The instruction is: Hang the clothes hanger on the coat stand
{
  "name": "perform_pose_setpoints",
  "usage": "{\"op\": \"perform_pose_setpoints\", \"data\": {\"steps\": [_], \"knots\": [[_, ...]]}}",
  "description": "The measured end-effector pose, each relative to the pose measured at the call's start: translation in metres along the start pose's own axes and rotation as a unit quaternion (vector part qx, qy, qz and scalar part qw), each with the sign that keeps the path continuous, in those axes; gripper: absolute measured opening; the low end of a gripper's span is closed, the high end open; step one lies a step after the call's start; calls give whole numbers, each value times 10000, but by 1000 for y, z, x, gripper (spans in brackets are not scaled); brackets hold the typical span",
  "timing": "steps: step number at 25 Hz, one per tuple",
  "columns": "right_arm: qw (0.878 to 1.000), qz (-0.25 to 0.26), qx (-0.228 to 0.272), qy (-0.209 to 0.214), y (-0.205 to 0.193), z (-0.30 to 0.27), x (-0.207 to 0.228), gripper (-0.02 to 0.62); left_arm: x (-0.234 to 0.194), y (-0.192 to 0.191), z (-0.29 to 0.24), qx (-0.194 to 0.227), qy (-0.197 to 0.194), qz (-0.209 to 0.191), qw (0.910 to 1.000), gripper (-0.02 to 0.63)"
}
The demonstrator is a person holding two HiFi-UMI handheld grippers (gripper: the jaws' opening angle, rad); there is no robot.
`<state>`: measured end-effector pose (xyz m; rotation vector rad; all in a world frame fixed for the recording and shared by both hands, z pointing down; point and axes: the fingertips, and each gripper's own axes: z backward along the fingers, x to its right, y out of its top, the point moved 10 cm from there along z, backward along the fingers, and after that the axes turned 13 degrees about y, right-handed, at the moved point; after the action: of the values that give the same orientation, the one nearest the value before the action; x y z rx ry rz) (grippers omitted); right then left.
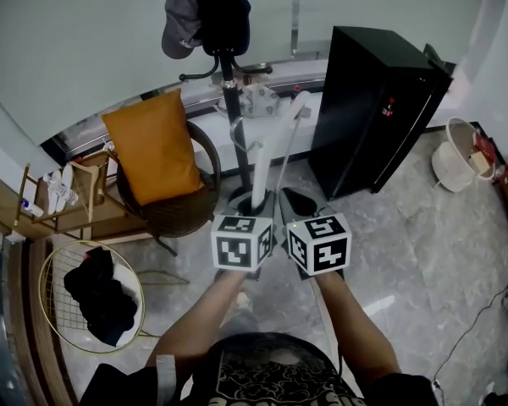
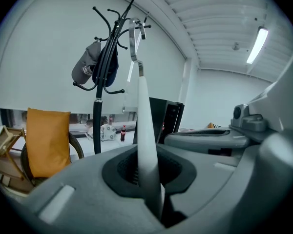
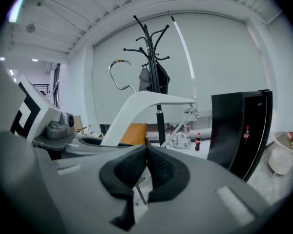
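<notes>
Head view: the left claw (image 1: 258, 203) and right claw (image 1: 295, 206) carry the hanger (image 1: 268, 152) in the air, short of the stand (image 1: 229, 87).

Left gripper view: the left claw pinches the hanger's white arm. The hook (image 2: 134, 37) should probably rise over a free prong, clear of the cap (image 2: 86, 68).

Right gripper view: only here can the right claw be seen, pressed together on the hanger's thin bar.

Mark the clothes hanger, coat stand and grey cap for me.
clothes hanger (image 2: 145, 126), left gripper view, on its white arm
coat stand (image 2: 96, 126), left gripper view, on its black pole
grey cap (image 2: 84, 69), left gripper view, on its crown
</notes>
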<state>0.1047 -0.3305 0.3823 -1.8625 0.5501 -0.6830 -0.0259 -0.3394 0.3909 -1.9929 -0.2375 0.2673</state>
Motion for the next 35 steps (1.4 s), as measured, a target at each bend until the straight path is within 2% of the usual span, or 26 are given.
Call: {"op": "perform_pose_setpoints", "data": {"steps": [17,26,35], "knots": [[9980,-57,-23,-633,48,-117,0,0,-110,35,-79,-295,-692,-226,9969,40],[9967,-88,-7,-812,49,-138,3,0,-124,33,-100,-405,-874,-327,9948,40],[9971,-128,61,-748,50,-153,25,0,-123,37,-122,-428,-843,-490,9943,40]]}}
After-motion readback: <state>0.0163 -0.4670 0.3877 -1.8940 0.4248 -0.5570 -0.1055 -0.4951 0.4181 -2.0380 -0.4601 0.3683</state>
